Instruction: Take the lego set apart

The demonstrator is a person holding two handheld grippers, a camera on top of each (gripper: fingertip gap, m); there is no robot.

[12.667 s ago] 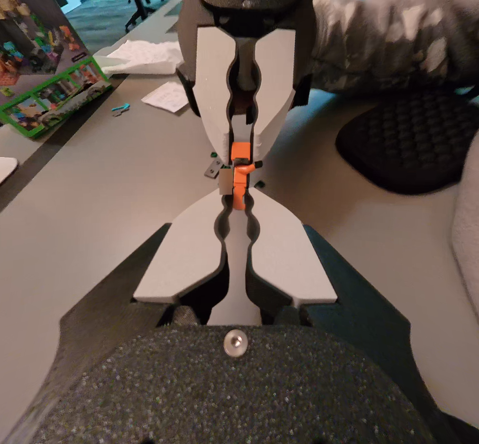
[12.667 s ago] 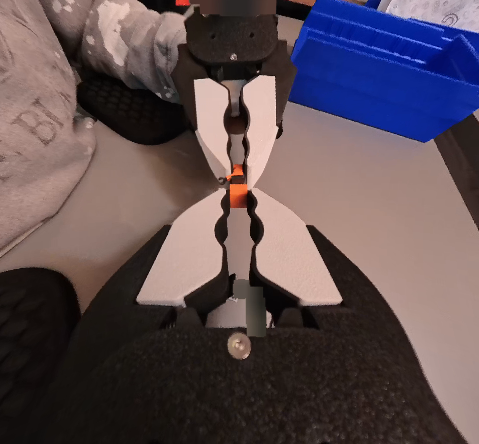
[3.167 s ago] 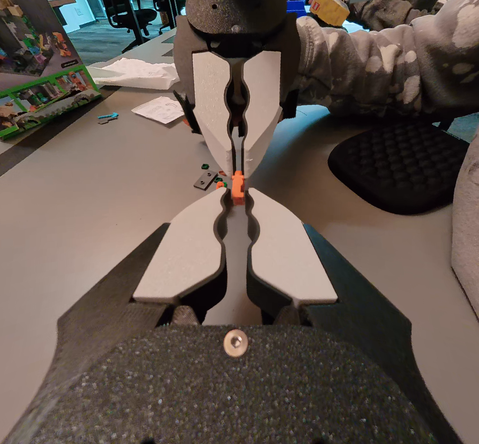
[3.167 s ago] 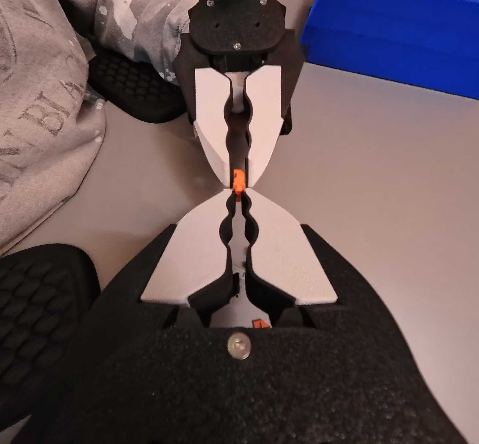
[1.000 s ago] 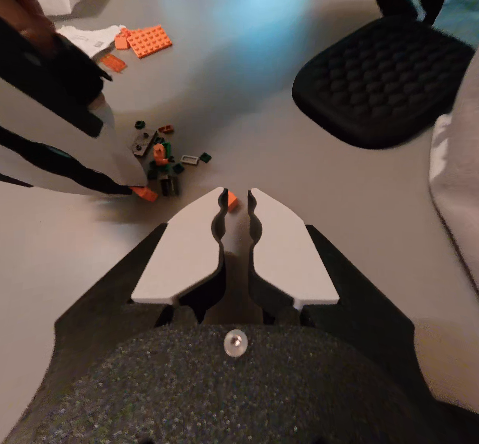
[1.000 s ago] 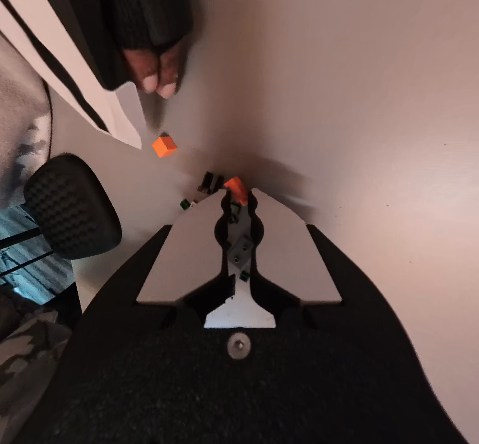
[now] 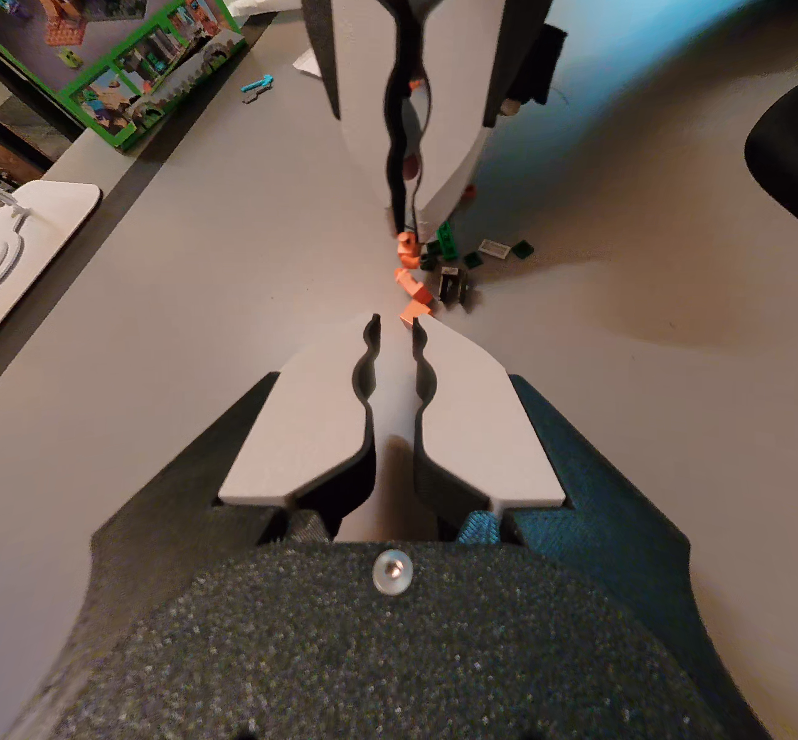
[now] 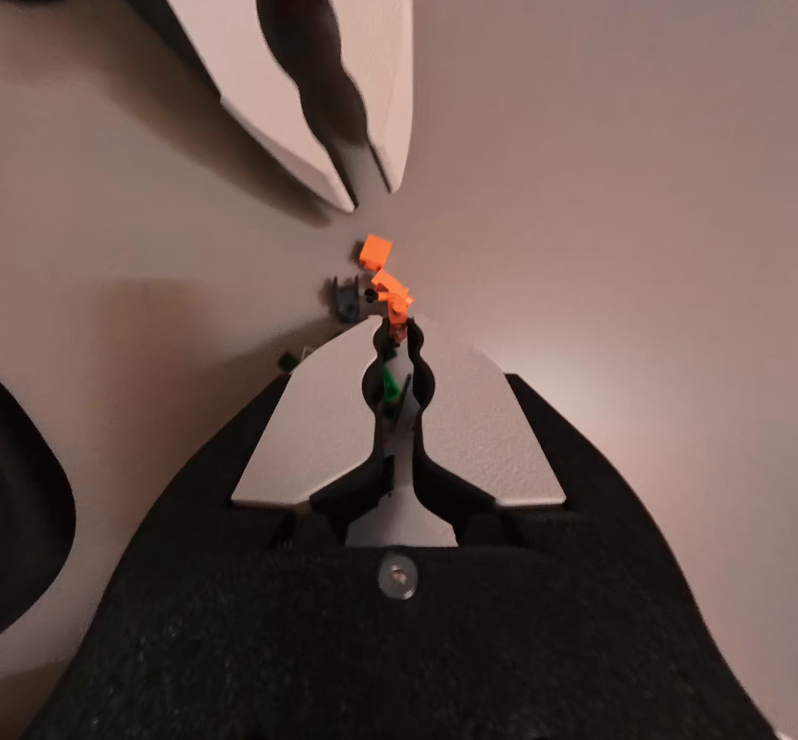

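Both grippers back over scattered bricks.

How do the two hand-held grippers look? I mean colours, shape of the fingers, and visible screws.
Both match. The left gripper has a black speckled body, a silver screw at its middle, and flat white fingers with wavy black inner edges, tapering to points. The right gripper has the same build.

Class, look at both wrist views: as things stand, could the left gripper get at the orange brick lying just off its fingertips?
Probably yes. The left gripper is open and empty, and the orange brick lies loose on the table right at its tips with nothing between. The right gripper works farther along the pile and could crowd it.
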